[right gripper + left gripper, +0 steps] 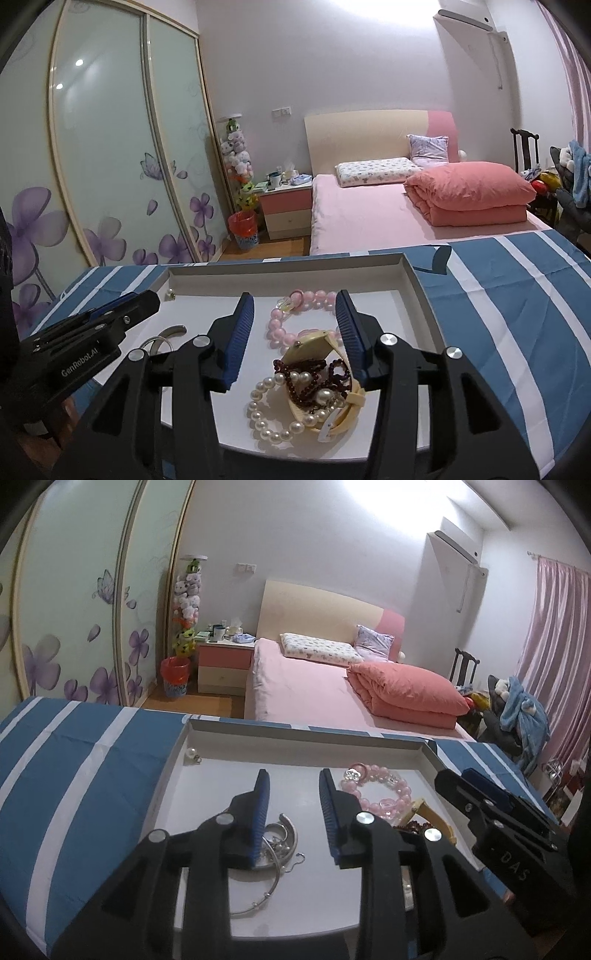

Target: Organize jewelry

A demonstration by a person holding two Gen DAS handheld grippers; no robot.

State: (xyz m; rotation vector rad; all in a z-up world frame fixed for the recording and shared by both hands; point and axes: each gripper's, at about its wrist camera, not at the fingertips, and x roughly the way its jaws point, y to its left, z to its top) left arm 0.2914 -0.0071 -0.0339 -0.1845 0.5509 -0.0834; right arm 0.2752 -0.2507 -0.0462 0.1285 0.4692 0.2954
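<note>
I've got both claws over the shallow white cardboard box lid (419, 291) that sits on the blue-and-white striped cloth (517, 314). All the jewelry I can see lies inside it.

Left gripper (293, 786): jaws well apart, nothing between them. It hangs over the silver metal bangles (282, 843) at the tray's left side; the left pad hides part of them. Right gripper (295, 314): also wide open & empty, straddling the heap at the right: white pearl strand (273, 410), dark red bead string (314, 376) & cream-coloured watch w/ strap (314, 345), all tangled on each other. The pink bead bracelet (295, 321) lies just beyond, touching the watch. A single pearl earring (192, 755) sits alone in the far left corner.

Step, as I judge it: sorting w/in the tray. Silver is left, beads right, but the right heap is knotted, so this fits either mid-sort or a last tidy. Can't settle which.

Any pick from the heap needs a narrow pinch on one strand only; the red beads loop through the pearls & would likely drag them along. Bangles lie flat, so pads must get under a rim.

Around: pink bed (369, 214), wardrobe doors (110, 147), all well apart. The grippers are close to each other, so I'd mind a clash.
</note>
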